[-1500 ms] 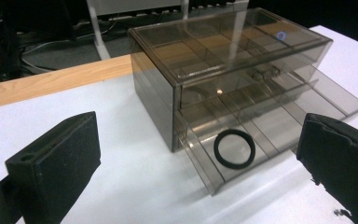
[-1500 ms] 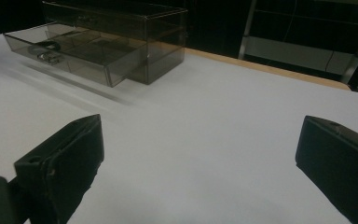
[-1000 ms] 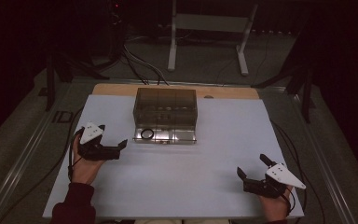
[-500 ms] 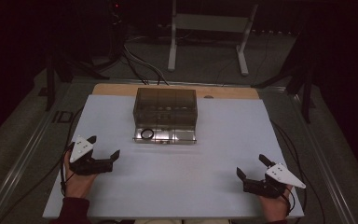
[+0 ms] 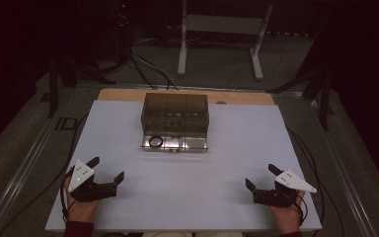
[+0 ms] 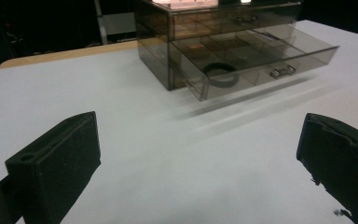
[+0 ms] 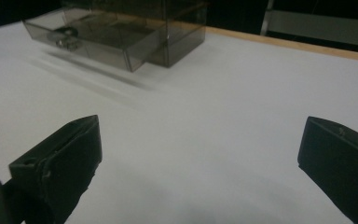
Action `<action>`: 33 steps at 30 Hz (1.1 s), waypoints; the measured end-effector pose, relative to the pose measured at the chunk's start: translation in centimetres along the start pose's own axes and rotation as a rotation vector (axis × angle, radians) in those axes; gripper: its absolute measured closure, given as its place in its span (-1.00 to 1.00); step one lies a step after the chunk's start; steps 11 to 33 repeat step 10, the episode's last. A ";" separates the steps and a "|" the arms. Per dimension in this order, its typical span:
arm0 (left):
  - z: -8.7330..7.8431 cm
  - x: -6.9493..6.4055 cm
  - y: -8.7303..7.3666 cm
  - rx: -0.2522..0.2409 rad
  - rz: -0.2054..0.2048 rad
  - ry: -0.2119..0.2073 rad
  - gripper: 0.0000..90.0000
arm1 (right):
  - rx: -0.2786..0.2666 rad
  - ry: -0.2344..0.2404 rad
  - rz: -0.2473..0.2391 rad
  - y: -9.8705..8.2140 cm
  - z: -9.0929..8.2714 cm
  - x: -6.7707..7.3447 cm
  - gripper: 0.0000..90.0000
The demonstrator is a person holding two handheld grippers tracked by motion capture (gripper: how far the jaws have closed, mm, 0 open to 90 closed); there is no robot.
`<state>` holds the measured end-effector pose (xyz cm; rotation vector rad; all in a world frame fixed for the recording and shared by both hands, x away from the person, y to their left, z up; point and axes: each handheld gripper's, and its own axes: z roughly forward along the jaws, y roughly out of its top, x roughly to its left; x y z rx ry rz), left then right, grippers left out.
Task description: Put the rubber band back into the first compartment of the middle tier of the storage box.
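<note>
While you rest both hands low | left gripper (image 5: 107, 170) wide open, empty | right gripper (image 5: 260, 177) wide open, empty | smoky drawer box (image 5: 175, 114) far centre, bottom drawer (image 5: 175, 143) out, black ring (image 6: 220, 74) inside, nearer your left

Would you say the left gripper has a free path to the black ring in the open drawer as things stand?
Probably yes. The left gripper is open, and bare white table lies between it and the drawer. The drawer is pulled out with its top uncovered, so the black ring looks reachable from above.
</note>
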<state>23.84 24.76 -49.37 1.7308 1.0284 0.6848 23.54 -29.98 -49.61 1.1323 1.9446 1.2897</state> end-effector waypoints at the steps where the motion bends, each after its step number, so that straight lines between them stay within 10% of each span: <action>1: 0.0 -0.2 -0.1 -0.002 0.006 -0.001 -0.99 | 0.010 -0.002 -0.006 0.0 0.1 0.0 -1.00; 33: 0.0 -0.2 0.0 -0.024 0.014 0.005 -0.99 | 0.051 0.019 0.034 -0.1 0.9 -1.1 -1.00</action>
